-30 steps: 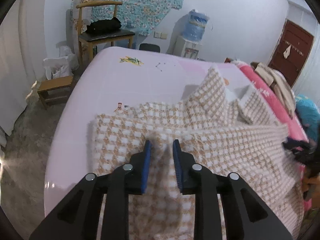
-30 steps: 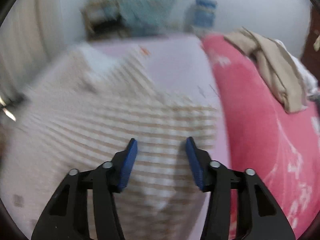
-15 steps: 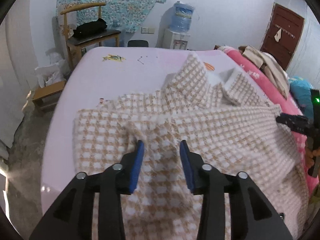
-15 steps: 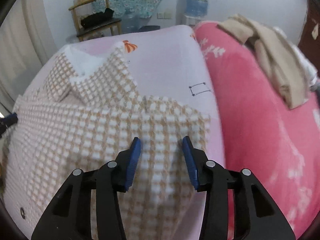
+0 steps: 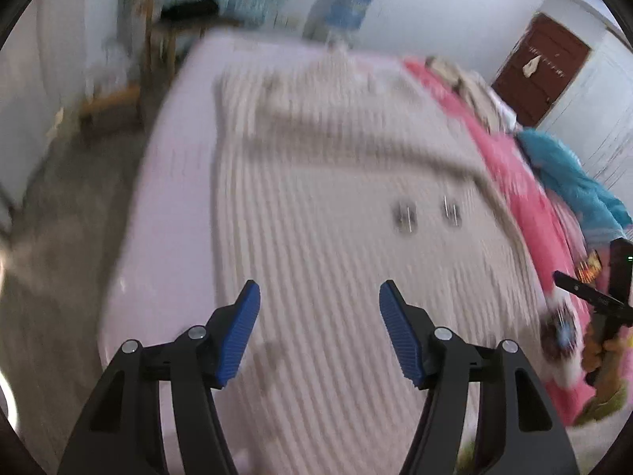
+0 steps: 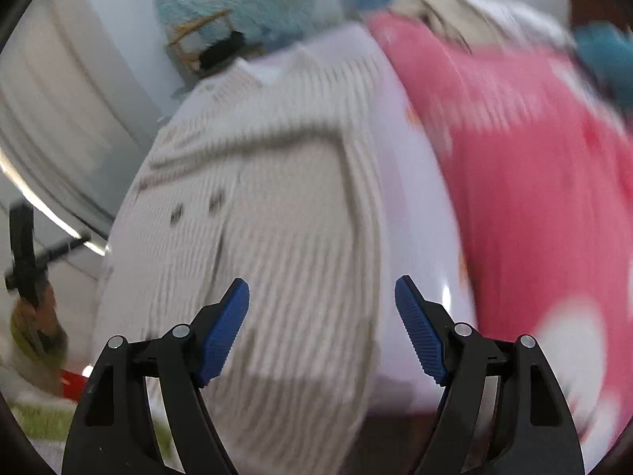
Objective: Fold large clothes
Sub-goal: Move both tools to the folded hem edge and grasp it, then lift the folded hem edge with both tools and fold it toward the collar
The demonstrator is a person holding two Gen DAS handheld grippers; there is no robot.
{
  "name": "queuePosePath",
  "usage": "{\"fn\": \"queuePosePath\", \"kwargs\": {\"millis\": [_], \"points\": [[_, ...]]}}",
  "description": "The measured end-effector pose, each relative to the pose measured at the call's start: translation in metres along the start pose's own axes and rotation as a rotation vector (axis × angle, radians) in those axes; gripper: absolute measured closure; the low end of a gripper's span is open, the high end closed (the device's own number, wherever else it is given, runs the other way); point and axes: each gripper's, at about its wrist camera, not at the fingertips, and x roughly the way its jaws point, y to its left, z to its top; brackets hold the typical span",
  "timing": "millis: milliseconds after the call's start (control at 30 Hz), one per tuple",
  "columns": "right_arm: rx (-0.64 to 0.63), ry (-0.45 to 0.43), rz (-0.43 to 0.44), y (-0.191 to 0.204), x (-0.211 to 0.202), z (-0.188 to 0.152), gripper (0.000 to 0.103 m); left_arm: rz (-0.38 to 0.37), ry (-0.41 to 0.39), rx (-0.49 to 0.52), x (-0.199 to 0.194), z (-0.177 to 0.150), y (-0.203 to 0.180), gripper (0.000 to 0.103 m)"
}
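Observation:
A beige-and-white checked jacket (image 5: 336,206) lies spread on the pale pink bed (image 5: 174,198), blurred by motion, with two dark buttons near its middle. It also shows in the right wrist view (image 6: 277,213). My left gripper (image 5: 319,297) is open and empty above the jacket's near part. My right gripper (image 6: 322,295) is open and empty above the jacket's near right edge. The right gripper also shows at the right edge of the left wrist view (image 5: 585,301).
A red-pink quilt (image 6: 534,182) covers the bed's right side, with beige clothes (image 5: 470,83) and a teal cloth (image 5: 569,174) on it. A wooden chair (image 5: 174,23), a low stool (image 5: 110,107) and a water dispenser (image 5: 348,4) stand by the far wall. A brown door (image 5: 542,67) is at the right.
Both grippers have opened wide and pulled back from the jacket, letting go of the folds they pinched. The jacket now lies flatter. Both views are blurred by motion.

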Motion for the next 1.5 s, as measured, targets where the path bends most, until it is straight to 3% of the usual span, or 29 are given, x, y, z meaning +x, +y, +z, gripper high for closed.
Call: {"fn": "queuePosePath", "kwargs": {"millis": [133,267,467,567,700,767,833,900,967,1233,1500], "points": [[0.268,0.088,0.121,-0.033,0.003,-0.060,0.030,-0.010,0.120,-0.109,-0.005,-0.070,0.009,0.042],[0.408,0.109,0.199,-0.051,0.012,-0.086,0.030,-0.017,0.176,-0.286,-0.006,-0.120,0.033,0.043],[0.497,0.157,0.314,-0.059,0.042,-0.111,0.030,-0.070,0.175,-0.392,0.000,-0.137,0.045,0.048],[0.505,0.180,0.351,-0.056,0.053,-0.121,0.034,-0.083,0.180,-0.371,0.003,-0.137,0.040,0.054],[0.515,0.201,0.389,-0.053,0.058,-0.132,0.062,-0.106,0.185,-0.371,0.005,-0.138,0.042,0.060],[0.515,0.187,0.414,-0.051,0.055,-0.134,0.084,-0.118,0.189,-0.375,0.006,-0.137,0.043,0.062],[0.498,0.165,0.422,-0.051,0.047,-0.133,0.092,-0.147,0.195,-0.378,0.006,-0.136,0.042,0.069],[0.468,0.139,0.412,-0.044,0.040,-0.131,0.095,-0.172,0.193,-0.373,0.004,-0.137,0.041,0.077],[0.445,0.108,0.411,-0.038,0.029,-0.128,0.096,-0.179,0.182,-0.344,-0.001,-0.135,0.035,0.092],[0.306,-0.029,0.411,-0.008,-0.018,-0.099,0.097,-0.254,0.028,-0.200,-0.050,-0.110,0.000,0.096],[0.204,-0.195,0.414,0.017,-0.035,-0.028,0.097,-0.264,-0.154,-0.141,-0.069,-0.050,-0.006,0.096]]}}
